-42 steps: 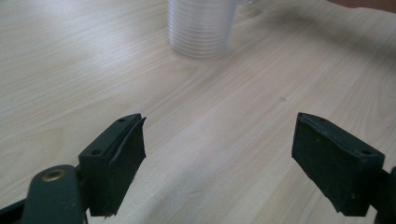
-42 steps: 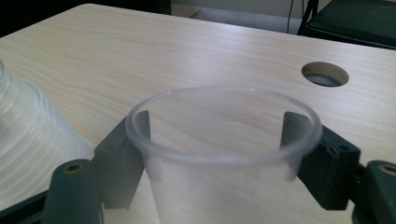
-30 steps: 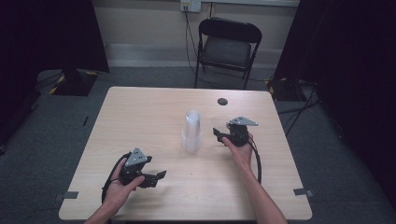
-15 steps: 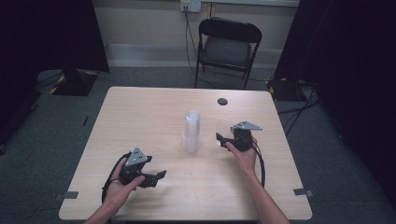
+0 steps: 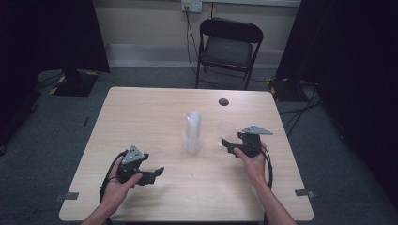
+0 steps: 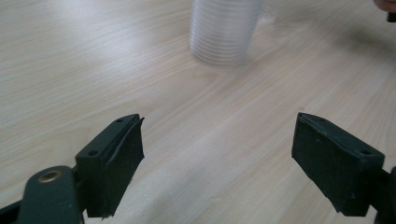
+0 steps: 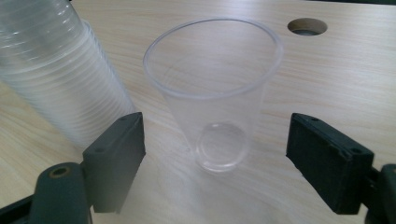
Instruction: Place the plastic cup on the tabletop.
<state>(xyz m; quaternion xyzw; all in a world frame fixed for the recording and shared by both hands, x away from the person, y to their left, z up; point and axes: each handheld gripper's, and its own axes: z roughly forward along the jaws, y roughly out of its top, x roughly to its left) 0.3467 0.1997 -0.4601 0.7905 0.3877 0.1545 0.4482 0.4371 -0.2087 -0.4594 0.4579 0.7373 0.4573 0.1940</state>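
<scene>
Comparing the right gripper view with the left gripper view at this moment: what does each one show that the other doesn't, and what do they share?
Right gripper view: a single clear cup standing upright, mouth up, between the right gripper's open jaws with gaps on both sides, its jaws having just been opening; also a round hole in the tabletop.

Left gripper view: the left gripper, jaws wide open over bare wood, nothing between them.

Both: the stack of clear cups and the wooden table.
</scene>
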